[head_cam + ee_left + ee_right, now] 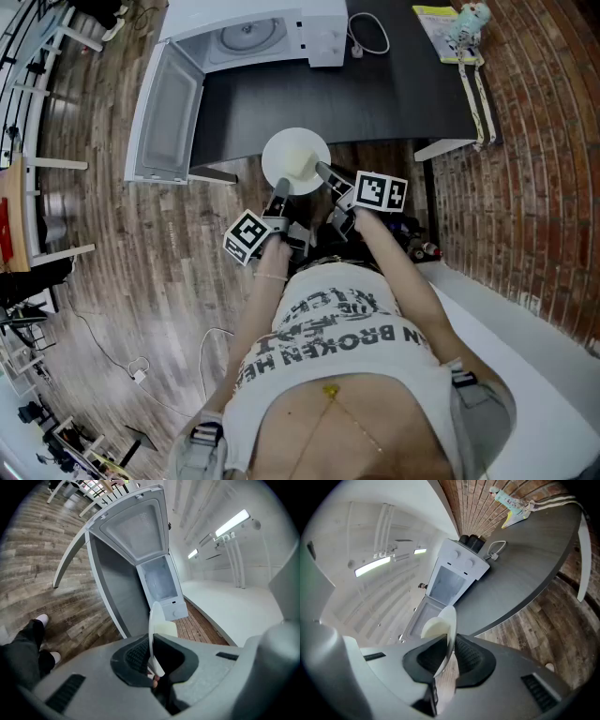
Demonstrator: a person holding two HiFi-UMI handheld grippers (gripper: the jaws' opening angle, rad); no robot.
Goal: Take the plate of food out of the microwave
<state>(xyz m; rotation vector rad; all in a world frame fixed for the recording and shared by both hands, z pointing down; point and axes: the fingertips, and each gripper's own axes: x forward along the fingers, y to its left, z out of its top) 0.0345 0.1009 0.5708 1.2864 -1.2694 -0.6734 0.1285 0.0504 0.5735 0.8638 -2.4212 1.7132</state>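
Jaws of both my grippers are clenched on one plate [295, 155]. My left gripper [152, 656] pinches its near-left rim and my right gripper [447, 656] its near-right rim. In each gripper view the rim stands edge-on between the ribbed pads. Pale food [432, 627] lies on the plate's upper face.

I hold the plate in the air, outside the microwave [253, 37], at the front edge of the dark table [375, 94] and partly over the wood floor [187, 253].

The microwave stands at the table's far left corner. Its door [169, 108] is swung wide open, hanging out past the table's left side, and the round turntable [246, 36] shows inside. A white cable [370, 36] lies on the table just beside the microwave, on its right.
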